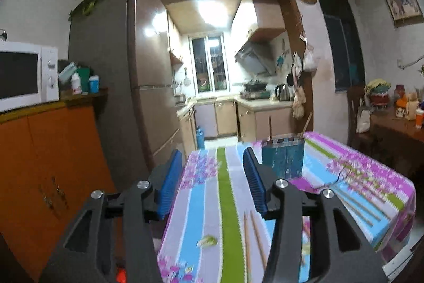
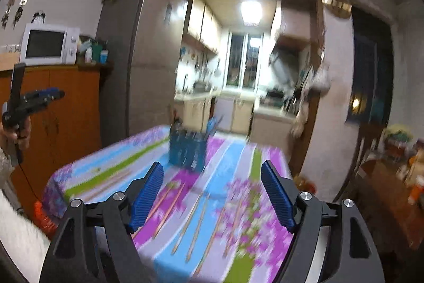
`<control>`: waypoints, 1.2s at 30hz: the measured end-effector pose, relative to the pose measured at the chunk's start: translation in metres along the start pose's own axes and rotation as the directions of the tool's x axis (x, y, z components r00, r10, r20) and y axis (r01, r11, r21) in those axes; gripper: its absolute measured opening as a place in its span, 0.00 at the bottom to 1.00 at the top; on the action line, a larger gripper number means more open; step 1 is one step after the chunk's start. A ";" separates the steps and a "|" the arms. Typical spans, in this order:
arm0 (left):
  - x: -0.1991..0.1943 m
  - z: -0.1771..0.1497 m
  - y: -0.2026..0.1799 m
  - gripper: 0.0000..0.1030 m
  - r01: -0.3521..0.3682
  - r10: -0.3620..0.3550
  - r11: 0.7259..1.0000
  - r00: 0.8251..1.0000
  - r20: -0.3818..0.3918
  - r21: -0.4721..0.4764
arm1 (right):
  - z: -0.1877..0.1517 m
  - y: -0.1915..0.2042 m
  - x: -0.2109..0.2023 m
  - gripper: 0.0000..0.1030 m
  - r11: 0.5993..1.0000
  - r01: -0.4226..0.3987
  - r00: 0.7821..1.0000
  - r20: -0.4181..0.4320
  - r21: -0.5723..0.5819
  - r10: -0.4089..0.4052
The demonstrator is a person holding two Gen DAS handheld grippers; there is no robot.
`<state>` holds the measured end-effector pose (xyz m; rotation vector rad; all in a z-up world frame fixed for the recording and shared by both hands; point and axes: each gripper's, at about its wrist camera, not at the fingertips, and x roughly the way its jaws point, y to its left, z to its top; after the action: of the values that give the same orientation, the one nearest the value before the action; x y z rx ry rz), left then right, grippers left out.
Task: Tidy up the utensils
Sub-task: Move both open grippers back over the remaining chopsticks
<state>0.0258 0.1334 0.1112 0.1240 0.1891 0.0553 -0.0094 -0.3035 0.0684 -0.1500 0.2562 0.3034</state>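
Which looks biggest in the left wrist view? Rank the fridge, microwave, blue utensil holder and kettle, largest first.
1. fridge
2. microwave
3. blue utensil holder
4. kettle

This is apparent size only: the holder stands nearer the camera than the microwave, and the kettle sits far back on the kitchen counter, so true sizes may differ.

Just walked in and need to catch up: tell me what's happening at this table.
A person is tidying chopsticks, with a two-finger gripper in each hand. Both the left gripper and the right gripper hang over the striped tablecloth, jaws apart and holding nothing. Several chopsticks lie loose on the cloth. A blue holder at the far end already has a few sticks standing in it.
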 end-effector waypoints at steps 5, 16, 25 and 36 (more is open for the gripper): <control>-0.004 -0.043 -0.001 0.45 0.019 -0.021 1.000 0.994 -0.104 -0.014 | -0.054 0.023 0.032 0.34 0.999 0.033 0.990 -0.137 -0.031 -0.037; 0.013 -0.143 -0.066 0.45 0.117 -0.095 0.991 0.951 -0.294 0.059 | -0.118 0.045 0.069 0.12 0.998 0.052 0.965 -0.256 -0.016 -0.055; 0.020 -0.187 -0.100 0.45 0.193 -0.162 0.980 0.909 -0.385 0.045 | -0.143 0.051 0.082 0.12 0.998 0.041 0.958 -0.285 0.049 -0.025; 0.017 -0.202 -0.085 0.45 0.126 -0.105 0.992 0.915 -0.389 0.029 | -0.146 0.052 0.090 0.12 0.997 0.063 0.961 -0.273 0.036 -0.051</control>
<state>0.0078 0.0743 -0.1000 0.1542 0.5948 -0.0442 0.0243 -0.2561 -0.1013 -0.1554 0.5307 0.2193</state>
